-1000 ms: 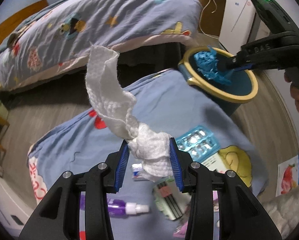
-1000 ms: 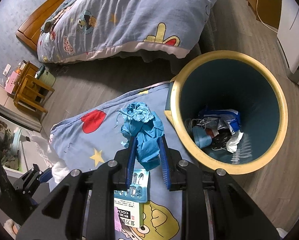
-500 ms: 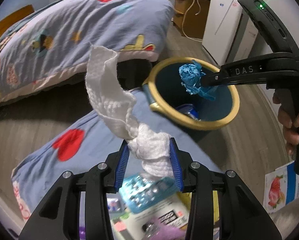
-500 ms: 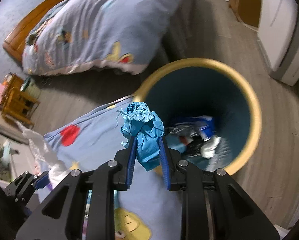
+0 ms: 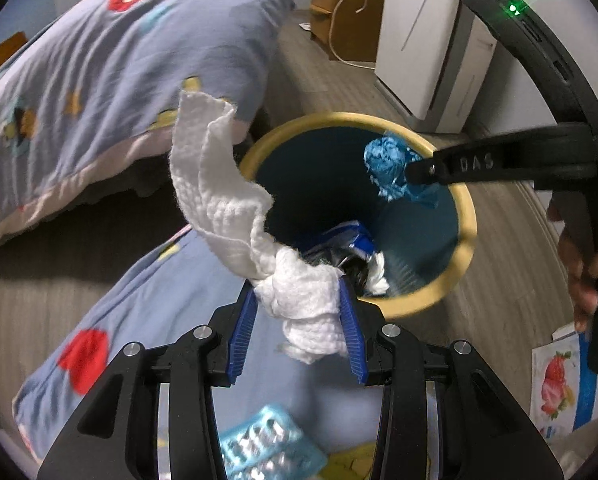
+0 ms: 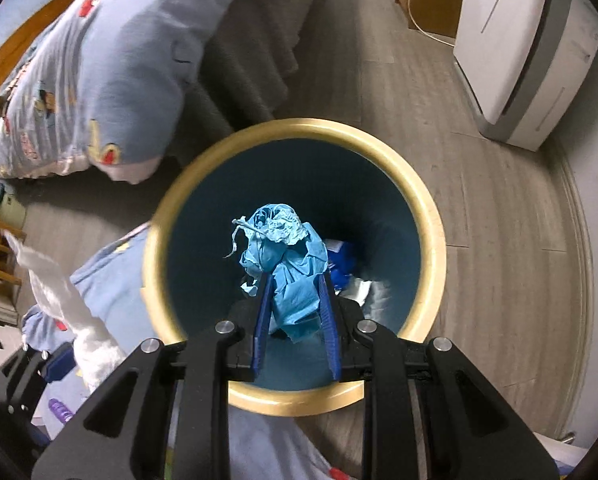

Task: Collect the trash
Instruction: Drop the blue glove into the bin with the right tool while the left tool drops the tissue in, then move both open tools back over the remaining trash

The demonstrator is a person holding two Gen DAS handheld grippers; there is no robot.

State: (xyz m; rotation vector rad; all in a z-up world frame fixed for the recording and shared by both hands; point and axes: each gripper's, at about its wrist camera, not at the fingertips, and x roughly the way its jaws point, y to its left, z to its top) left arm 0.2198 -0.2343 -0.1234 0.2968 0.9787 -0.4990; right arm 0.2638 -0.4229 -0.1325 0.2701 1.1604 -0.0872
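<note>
**Right wrist view: blue wad poised over the bin**

Right wrist view shows the right gripper (image 6: 297, 316) with its fingers (image 6: 262, 312) clamped on a crumpled blue wad (image 6: 287, 264), hanging directly above the mouth of the bin (image 6: 435, 236). The step in hand looks like the drop; the next move probably calls only for parting the fingers, since the wad sits well inside the yellow rim. The left gripper (image 5: 299, 332) pinches a white paper towel (image 5: 227, 200) just short of the near rim, so it likely needs to travel forward before letting go. Earlier trash lies at the bin's bottom. Beyond the fingers: a blister pack (image 5: 267, 446) on the cartoon-print blanket (image 5: 139, 300), wood floor (image 6: 399, 80), a bed (image 5: 99, 60), a white appliance (image 6: 531, 52).
</note>
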